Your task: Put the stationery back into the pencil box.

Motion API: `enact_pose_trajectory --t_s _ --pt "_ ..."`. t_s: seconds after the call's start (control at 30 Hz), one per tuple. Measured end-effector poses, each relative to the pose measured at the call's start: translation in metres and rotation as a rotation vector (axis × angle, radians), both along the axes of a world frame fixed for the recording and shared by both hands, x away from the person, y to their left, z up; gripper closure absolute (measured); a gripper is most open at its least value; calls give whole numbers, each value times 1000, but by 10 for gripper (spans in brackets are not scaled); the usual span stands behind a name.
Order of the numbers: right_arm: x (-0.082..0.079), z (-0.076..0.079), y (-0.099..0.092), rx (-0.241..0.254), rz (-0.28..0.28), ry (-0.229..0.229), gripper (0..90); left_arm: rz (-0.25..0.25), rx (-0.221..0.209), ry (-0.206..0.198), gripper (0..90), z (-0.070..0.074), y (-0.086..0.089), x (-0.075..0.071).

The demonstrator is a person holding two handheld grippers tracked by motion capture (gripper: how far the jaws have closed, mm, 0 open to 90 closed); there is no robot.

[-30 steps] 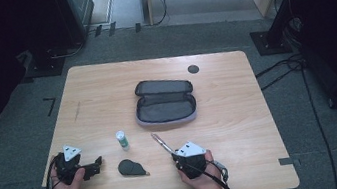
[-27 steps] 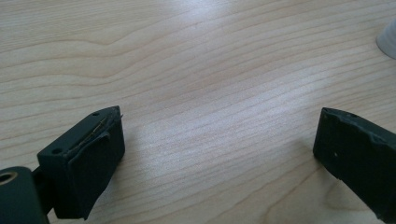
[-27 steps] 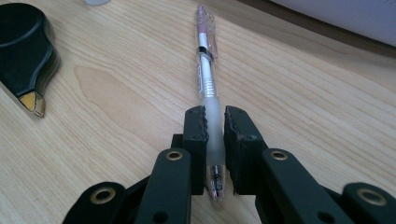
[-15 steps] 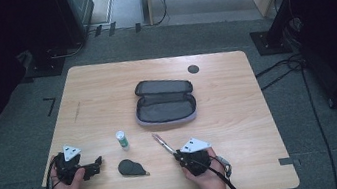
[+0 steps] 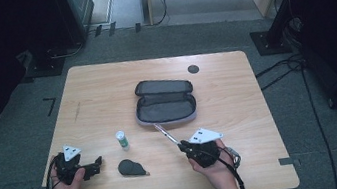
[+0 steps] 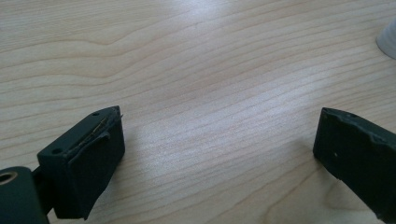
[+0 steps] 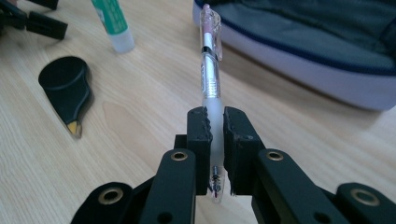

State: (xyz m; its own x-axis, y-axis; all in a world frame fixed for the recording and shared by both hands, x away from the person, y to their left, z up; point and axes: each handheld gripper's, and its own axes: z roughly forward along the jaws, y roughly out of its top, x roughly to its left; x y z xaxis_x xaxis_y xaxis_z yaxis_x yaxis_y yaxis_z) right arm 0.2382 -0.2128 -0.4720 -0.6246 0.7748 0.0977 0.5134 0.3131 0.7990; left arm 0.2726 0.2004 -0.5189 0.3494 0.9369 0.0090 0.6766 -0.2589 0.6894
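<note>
Now the right gripper (image 5: 182, 145) sits at the lower middle of the high view, its 2 black jaws pressed tight on the frosted grip of a clear plastic pen with a pink clip (image 7: 208, 70). In the right gripper view the pen rises from the bottom centre toward the top of the frame, its clip end just beside the rim of the open grey fabric pencil case with blue zip edging (image 7: 299, 56) at upper right. In the high view the pen (image 5: 164, 132) slants up and left from the jaws, its far end close to the case (image 5: 165, 106) at mid frame.

At lower left of the high view the left gripper (image 5: 97, 163) rests low on the light wooden table (image 5: 105, 89), jaws spread wide over bare wood. Between the 2 grippers lie a small black teardrop-shaped object (image 5: 130, 167) and, above it, an upright white and green glue stick (image 5: 121, 139).
</note>
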Motion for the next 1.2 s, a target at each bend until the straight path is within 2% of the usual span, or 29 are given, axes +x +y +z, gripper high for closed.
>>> enact_pose_trajectory --t_s 0.1,0.17,0.23,0.33,0.53,0.57,0.6,0.67,0.77,0.97,1.07,1.2 --pt "4 7 -2 -2 5 -12 818 0 0 0 24 0 0 0" --pt "12 17 -5 -4 5 -24 818 0 0 0 24 0 0 0" --pt "14 19 -6 -7 5 -26 818 0 0 0 23 0 0 0" --pt "28 30 -8 -34 7 -42 818 0 0 0 24 0 0 0" --pt "55 40 -9 -39 26 -54 817 0 0 0 23 0 0 0" --pt "55 40 -9 -39 26 -54 817 0 0 0 23 0 0 0" --pt "65 41 -9 -43 41 -60 817 1 -1 0 23 0 0 0" --pt "75 42 -9 -62 52 -73 817 1 -2 -1 23 0 0 0" --pt "89 43 -9 -57 50 -63 817 -1 -1 0 24 0 0 0" --pt "108 39 -8 -92 62 -55 816 1 -5 0 23 0 0 0" --pt "116 34 -7 -97 67 -39 816 1 -5 0 23 0 0 0" --pt "127 24 -6 -94 55 4 816 0 -4 0 24 0 0 0"
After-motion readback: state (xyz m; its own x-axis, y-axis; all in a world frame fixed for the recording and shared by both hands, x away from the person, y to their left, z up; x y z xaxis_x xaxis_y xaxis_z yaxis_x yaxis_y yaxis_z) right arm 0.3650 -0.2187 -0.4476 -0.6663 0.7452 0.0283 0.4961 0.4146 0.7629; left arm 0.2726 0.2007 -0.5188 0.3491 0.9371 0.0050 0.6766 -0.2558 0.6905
